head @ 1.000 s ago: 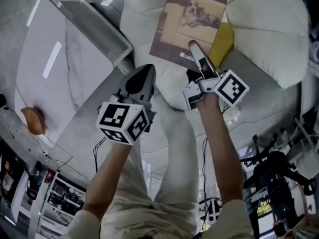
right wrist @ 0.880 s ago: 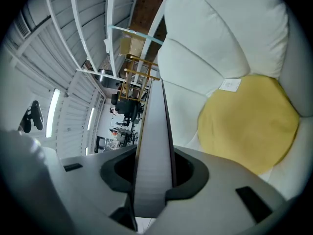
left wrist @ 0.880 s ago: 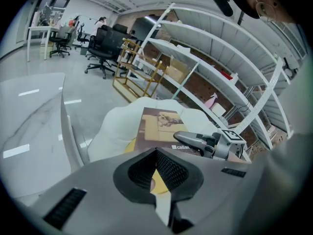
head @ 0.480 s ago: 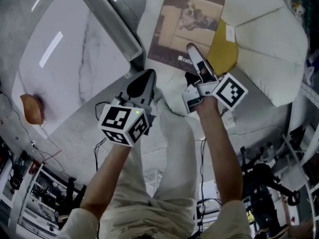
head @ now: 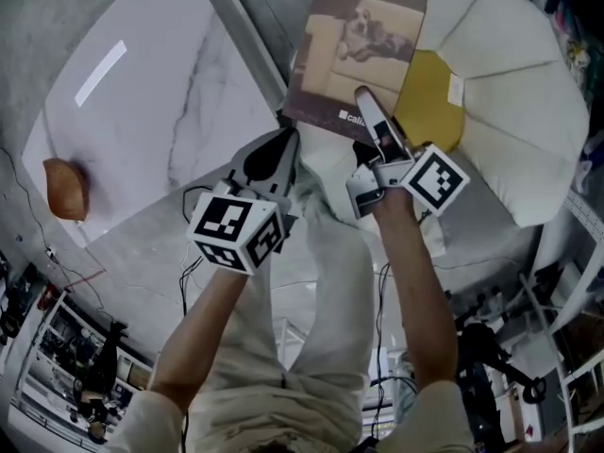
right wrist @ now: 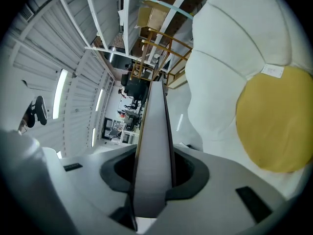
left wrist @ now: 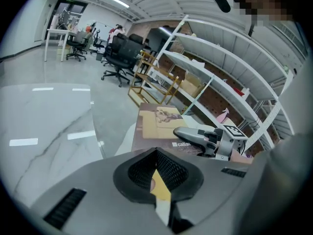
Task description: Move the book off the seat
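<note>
The book, with a dog on a sofa on its cover, is held up over the white seat. My right gripper is shut on its near edge. In the right gripper view the book runs edge-on between the jaws of that gripper. My left gripper hangs just left of the book's near corner, shut and holding nothing. From the left gripper view the book and the right gripper lie ahead of the left gripper.
A yellow cushion lies on the seat beside the book, also in the right gripper view. A white marble table stands at the left, a brown object at its edge. Shelving and office chairs fill the background.
Both grippers have moved up and along with the book. The book has slid left off the yellow cushion, which now shows much more. The right grip is unchanged.
</note>
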Motion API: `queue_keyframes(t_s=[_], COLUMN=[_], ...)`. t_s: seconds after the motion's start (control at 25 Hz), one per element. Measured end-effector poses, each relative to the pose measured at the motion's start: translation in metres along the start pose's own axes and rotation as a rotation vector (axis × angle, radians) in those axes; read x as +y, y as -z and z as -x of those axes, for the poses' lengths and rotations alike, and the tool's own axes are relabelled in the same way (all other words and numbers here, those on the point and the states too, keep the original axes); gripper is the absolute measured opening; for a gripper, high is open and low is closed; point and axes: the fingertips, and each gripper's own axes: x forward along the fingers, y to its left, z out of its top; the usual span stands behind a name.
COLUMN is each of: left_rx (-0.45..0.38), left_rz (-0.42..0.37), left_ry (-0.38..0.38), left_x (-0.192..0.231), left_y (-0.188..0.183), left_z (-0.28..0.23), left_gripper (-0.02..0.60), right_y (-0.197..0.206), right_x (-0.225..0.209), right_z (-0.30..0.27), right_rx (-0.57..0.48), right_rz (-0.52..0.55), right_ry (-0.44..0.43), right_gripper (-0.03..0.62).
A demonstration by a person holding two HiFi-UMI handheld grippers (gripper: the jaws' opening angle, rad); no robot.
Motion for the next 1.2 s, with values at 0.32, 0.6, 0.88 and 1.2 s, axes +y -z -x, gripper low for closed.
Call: queue_keyframes(t_s=[0.32,0.6,0.88,1.2], left_rx=[-0.036,-0.063,-0.096,-0.140], left_rz=[0.046,0.089,0.135,0.215], left_ry=[-0.041,-0.081,-0.146,-0.232], left_x=[0.036,0.066,0.103,0.136], left_y=[-0.017,-0.030,-0.037,-0.042], left_z=[0.020,0.035,0.054,0.074], left_gripper=[0.009,0.009,0.009,0.009], right_y=[0.028,0.051,0.082,0.116], right_x=[0.027,0.043,0.064,0.077], right_z=[-0.039,-0.074,-0.105,-0.134], right_rx=[0.095,0.180,0.254,0.394], right_rz=[0.022,0.059,0.074,0.136], right_ry=[-0.038,-0.048,-0.079,-0.082], right_gripper=[0.137,0.137,0.137,0.137])
